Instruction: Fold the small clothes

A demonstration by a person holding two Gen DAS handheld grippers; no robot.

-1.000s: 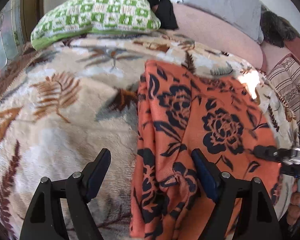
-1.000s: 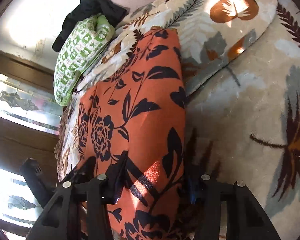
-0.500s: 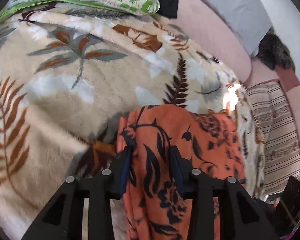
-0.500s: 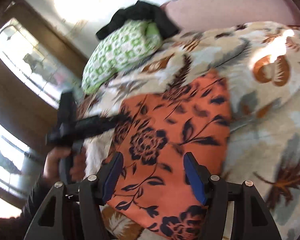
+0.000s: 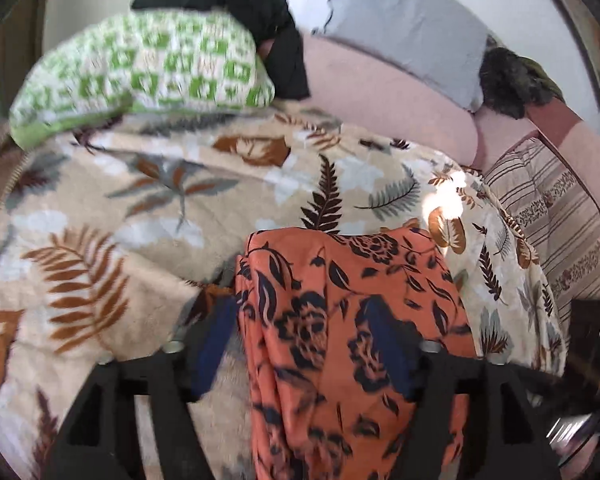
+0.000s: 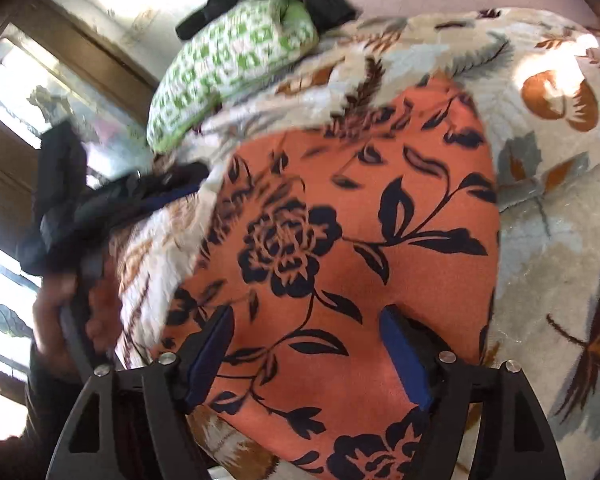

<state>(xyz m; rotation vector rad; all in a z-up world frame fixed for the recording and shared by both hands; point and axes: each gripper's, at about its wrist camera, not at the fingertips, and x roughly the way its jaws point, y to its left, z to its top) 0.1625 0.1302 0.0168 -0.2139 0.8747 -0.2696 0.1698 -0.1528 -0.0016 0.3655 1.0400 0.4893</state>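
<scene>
One orange floral garment [image 5: 352, 320] is lying folded on the leaf-print blanket [image 5: 140, 208] covering the bed, spread flat so its next crease can be taken. Both pairs of tongs are hanging released over it: the left tongs [image 5: 300, 344] are straddling its left edge (likely lining up a grasp), the right tongs [image 6: 306, 356] over its near end. One green pillow [image 6: 228, 68] is sitting behind.

Black left gripper [image 5: 300, 344] and right gripper [image 6: 306, 356], blue-padded jaws, silver screws.
</scene>
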